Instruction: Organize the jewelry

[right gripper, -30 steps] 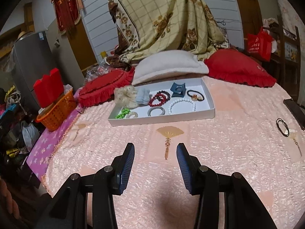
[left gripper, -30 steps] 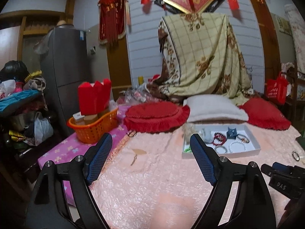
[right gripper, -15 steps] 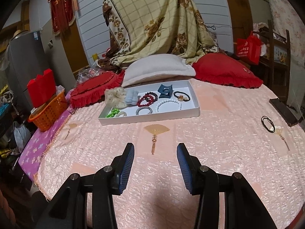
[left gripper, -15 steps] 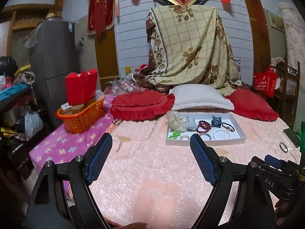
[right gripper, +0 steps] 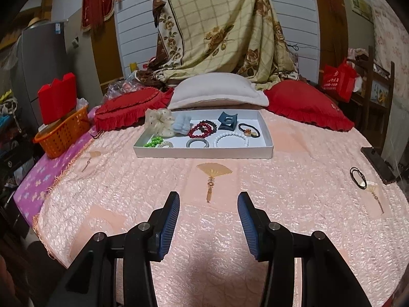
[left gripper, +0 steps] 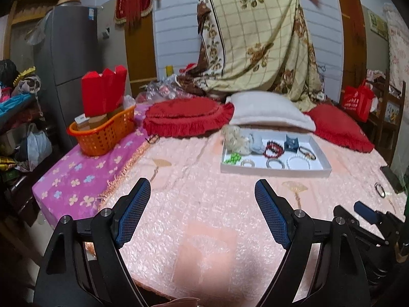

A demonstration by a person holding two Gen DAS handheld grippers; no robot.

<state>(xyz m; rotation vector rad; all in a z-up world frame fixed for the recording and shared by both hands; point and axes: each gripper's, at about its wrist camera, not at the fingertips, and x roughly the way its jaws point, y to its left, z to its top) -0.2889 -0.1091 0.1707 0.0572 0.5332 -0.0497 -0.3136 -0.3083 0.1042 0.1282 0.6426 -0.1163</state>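
Bedspread [right gripper: 294, 179]: pink quilted cloth, faint sheen, puckered surface.
White tray [right gripper: 204, 152], the landmark: matt, seemingly card.
In it: glossy red beads [right gripper: 202, 129], pearly white bead bracelet [right gripper: 231, 139], gauzy cloth scrunchie [right gripper: 158, 122].
Behind it: nubbly cream pillow [right gripper: 217, 92], fringed red cushion [right gripper: 127, 110].
Left of it: orange plastic lattice basket [right gripper: 64, 138].
Gripper pads [right gripper: 168, 230]: blue, ribbed, matt; black matt arms, metal screws.
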